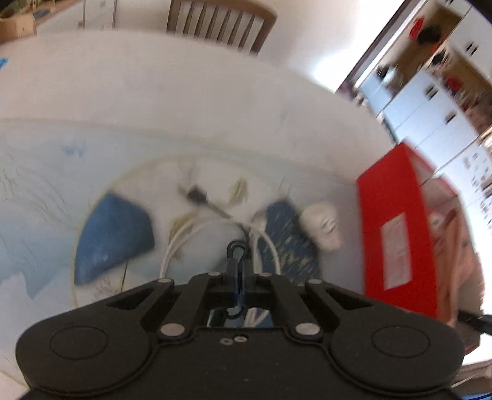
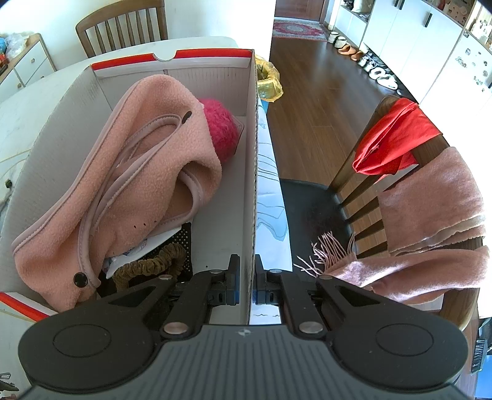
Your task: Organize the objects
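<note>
In the blurred left wrist view my left gripper point(image 1: 236, 275) is shut on a small black carabiner clip point(image 1: 236, 254), which sticks out past the fingertips above the table. Below it lie a coiled white cable point(image 1: 270, 246), a white charger plug point(image 1: 321, 226) and a black connector point(image 1: 196, 195). The red cardboard box point(image 1: 396, 234) stands to the right. In the right wrist view my right gripper point(image 2: 247, 278) is shut on the box's right wall point(image 2: 252, 172). Inside the box lie a pink fleece garment point(image 2: 138, 172), a magenta fluffy hat point(image 2: 221, 126) and a brown scrunchie point(image 2: 150, 264).
A blue and white patterned cloth point(image 1: 61, 190) covers the table. Wooden chairs stand behind it point(image 1: 221, 21) point(image 2: 123, 24). At the right a chair point(image 2: 363, 190) carries a red cloth point(image 2: 393, 138) and a pink scarf point(image 2: 430, 221). A yellow bag point(image 2: 269, 80) sits beyond the box.
</note>
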Tool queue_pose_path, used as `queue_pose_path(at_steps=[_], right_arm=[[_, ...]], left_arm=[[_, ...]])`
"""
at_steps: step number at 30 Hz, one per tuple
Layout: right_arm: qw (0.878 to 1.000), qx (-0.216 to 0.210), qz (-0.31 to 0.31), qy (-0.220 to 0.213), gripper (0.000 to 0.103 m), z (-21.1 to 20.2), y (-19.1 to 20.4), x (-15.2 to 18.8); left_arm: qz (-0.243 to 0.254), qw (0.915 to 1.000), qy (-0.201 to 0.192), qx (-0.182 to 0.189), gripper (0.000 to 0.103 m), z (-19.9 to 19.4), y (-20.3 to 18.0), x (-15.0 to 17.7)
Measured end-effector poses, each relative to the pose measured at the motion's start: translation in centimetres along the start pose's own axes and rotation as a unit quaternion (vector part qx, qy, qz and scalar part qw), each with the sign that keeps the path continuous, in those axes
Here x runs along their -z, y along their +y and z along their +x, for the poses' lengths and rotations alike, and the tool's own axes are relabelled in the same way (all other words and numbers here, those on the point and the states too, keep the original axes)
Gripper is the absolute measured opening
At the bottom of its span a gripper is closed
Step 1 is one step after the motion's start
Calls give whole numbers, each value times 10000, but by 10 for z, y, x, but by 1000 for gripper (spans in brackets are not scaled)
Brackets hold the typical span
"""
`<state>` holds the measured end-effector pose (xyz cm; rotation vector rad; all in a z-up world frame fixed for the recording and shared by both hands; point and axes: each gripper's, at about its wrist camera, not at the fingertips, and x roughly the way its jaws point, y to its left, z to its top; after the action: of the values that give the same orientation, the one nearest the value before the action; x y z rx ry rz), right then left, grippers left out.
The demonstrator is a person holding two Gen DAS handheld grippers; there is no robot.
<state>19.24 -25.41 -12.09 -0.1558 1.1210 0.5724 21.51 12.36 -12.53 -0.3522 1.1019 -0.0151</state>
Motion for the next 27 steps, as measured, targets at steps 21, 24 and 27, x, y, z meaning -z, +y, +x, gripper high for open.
queue_pose_path(at_steps=[21, 24, 27], right_arm=[[10000, -48, 13, -7, 7, 1, 2, 2], [10000, -47, 9, -12, 7, 0, 2, 2], [10000, -59, 7, -11, 7, 0, 2, 2]], left_arm=[[320, 9995, 18, 47, 15, -13, -8, -8], [367, 9993, 40, -25, 24, -6, -10, -5], [527, 9985, 57, -163, 43, -2, -14, -3]])
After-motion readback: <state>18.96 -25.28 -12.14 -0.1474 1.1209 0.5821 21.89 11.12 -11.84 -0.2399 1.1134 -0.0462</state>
